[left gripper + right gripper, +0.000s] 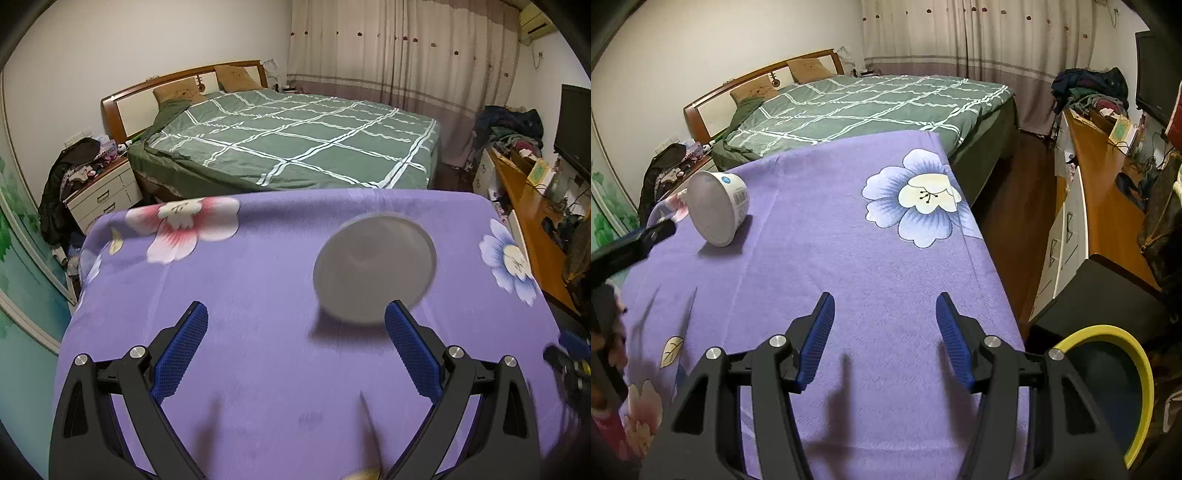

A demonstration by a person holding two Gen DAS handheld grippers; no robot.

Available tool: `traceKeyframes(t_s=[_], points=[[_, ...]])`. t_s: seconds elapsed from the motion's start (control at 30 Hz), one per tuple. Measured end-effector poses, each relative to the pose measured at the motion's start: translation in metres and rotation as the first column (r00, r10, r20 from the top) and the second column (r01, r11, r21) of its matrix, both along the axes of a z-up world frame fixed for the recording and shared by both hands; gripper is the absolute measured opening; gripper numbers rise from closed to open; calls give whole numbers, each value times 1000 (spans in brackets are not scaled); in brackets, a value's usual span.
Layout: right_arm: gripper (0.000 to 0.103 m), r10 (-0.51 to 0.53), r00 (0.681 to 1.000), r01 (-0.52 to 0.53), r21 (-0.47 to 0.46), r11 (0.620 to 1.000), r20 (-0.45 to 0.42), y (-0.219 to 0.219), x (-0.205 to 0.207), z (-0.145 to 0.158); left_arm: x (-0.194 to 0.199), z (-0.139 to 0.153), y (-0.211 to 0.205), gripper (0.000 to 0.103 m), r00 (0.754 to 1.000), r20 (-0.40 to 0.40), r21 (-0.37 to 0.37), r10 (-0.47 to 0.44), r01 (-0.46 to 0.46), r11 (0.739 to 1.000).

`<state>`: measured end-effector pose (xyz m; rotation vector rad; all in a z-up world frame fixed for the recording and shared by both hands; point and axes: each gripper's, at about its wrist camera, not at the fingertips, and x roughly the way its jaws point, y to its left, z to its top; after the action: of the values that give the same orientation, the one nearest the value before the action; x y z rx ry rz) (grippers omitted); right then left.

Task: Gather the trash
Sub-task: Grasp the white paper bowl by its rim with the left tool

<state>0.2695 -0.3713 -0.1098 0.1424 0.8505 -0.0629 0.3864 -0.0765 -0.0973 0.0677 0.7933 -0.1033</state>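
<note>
A white paper bowl (373, 267) lies tipped on its side on the purple flowered tablecloth (258, 280), its open mouth toward the left gripper. My left gripper (295, 321) is open, and its right finger (410, 350) is just in front of the bowl's lower edge. In the right wrist view the same bowl (718, 206) lies at the far left with a barcode label on its side, and the left gripper's tip (659, 230) is beside it. My right gripper (885, 328) is open and empty above the bare cloth (849, 258).
A bin with a yellow rim (1126, 369) stands off the table's right edge. A yellowish object (365, 474) peeks in at the bottom of the left wrist view. Beyond the table are a green bed (295, 136), a nightstand (103, 192) and a wooden desk (1108, 206).
</note>
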Motion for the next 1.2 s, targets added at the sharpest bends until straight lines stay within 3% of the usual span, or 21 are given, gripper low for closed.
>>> traceKeyframes(t_s=[0.27, 0.7, 0.83, 1.0, 1.2], points=[[56, -32, 999, 32, 38, 999, 5, -15, 0, -3, 56, -2, -16, 95, 999, -32, 3, 10, -10, 1000], [57, -37, 999, 38, 40, 998, -13, -18, 1, -11, 125, 14, -24, 95, 1000, -18, 29, 16, -16, 999], [57, -37, 999, 38, 40, 998, -17, -18, 0, -12, 116, 19, -19, 95, 1000, -15, -3, -13, 13, 1000], [57, -32, 999, 33, 44, 998, -17, -16, 1, -12, 70, 6, -15, 95, 991, -72, -84, -109, 103, 991], [57, -24, 999, 25, 46, 999, -21, -15, 3, -13, 54, -23, -35, 95, 976, -151, -65, -156, 148, 987]])
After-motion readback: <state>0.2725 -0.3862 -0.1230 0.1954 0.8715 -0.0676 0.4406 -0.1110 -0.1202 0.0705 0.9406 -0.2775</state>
